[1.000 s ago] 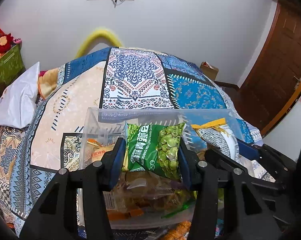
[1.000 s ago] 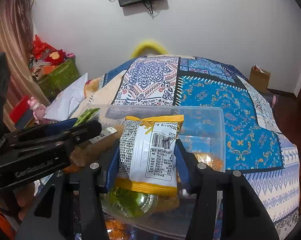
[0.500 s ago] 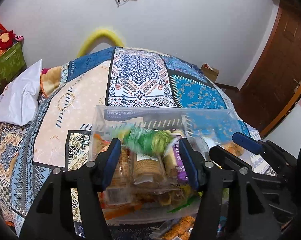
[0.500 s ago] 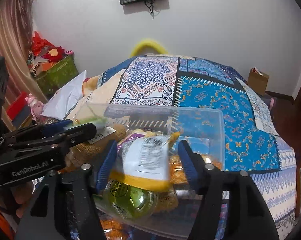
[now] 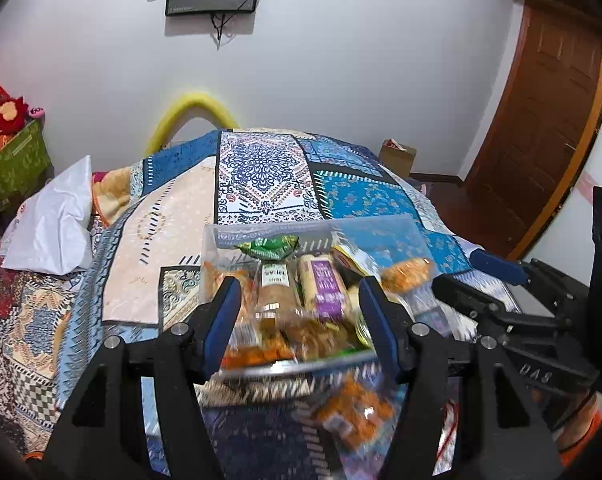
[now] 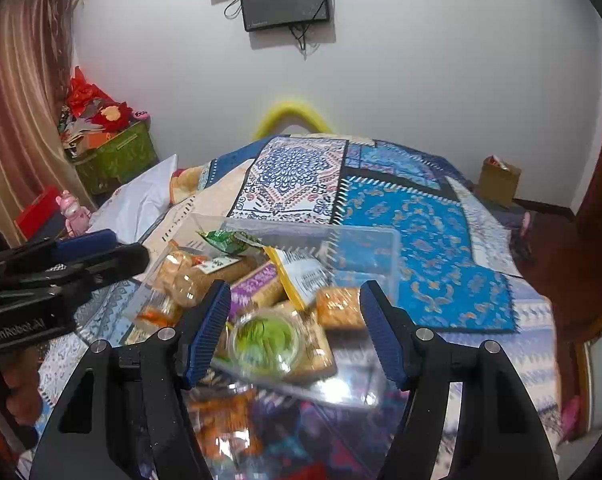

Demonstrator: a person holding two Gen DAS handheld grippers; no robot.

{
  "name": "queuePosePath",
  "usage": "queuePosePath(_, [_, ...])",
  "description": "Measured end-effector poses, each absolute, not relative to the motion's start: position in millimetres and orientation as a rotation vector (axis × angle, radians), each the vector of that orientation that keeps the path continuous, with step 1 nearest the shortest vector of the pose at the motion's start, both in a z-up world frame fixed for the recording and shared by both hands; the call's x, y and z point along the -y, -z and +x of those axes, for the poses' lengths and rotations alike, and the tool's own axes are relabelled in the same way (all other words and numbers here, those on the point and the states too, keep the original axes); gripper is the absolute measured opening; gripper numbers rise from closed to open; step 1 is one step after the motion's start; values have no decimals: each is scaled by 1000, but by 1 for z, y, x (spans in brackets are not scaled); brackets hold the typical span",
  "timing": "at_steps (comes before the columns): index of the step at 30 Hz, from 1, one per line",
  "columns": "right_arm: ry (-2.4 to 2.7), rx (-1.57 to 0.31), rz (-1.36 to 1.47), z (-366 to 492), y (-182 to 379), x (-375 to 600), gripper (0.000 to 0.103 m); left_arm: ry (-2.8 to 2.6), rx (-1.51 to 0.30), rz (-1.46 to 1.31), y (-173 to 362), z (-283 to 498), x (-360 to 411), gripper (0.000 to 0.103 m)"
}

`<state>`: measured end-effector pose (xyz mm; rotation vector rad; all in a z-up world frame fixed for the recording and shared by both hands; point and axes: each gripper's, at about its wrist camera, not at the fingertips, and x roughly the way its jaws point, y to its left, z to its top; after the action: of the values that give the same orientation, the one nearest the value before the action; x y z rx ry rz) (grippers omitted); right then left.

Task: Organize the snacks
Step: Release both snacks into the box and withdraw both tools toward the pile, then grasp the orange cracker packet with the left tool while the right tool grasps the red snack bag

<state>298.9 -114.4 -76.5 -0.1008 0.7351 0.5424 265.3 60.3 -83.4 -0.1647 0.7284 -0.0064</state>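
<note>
A clear plastic bin (image 5: 381, 224) (image 6: 365, 236) full of snacks sits on the patterned bed. The green pea packet (image 5: 269, 246) (image 6: 229, 240) lies at the bin's far side. The yellow-and-white packet (image 5: 353, 258) (image 6: 301, 276) lies beside it among biscuit packs. My left gripper (image 5: 299, 312) (image 6: 97, 252) hovers above the bin's near side, its jaws opening with nothing held between them. To its right, my right gripper (image 6: 295, 312) (image 5: 481, 288) is open and empty above a green-lidded cup (image 6: 267, 340).
Loose orange snack packs (image 5: 353, 408) lie blurred on the quilt in front of the bin. A white bag (image 5: 57, 216) and a green box (image 5: 13, 164) stand at the left. A wooden door (image 5: 541, 140) and a cardboard box (image 5: 397, 156) are at the right.
Both grippers let go of their packets, the green one and the yellow-and-white one, which dropped into the bin. Both jaws spread, and the grippers rose and drew back.
</note>
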Motion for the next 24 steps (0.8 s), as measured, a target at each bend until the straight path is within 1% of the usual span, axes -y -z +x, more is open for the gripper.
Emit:
queuePosePath(1, [-538,-734,-101,294,75,118,64,8,-724,-159,81,256,-59,65])
queuePosePath(3, [-526,-731,-98,280,73,127,73,7,-720,-152,79,243,-58,67])
queuePosePath(4, [-518,-727,-95,273,72,132,75,8,-721,-148,78,234,-56,67])
queuePosePath(11, [-502,-786,-91,234,86,156,75,17,-778,-133,90,191,-49,67])
queuePosePath(18, [-497,-926,-83,204,129,166,75,29,-841,-127,114,162,-47,67])
queuePosePath(24, [-546,-1078,-5,187,168,168,75,45,-885,-134,137,152,-45,67])
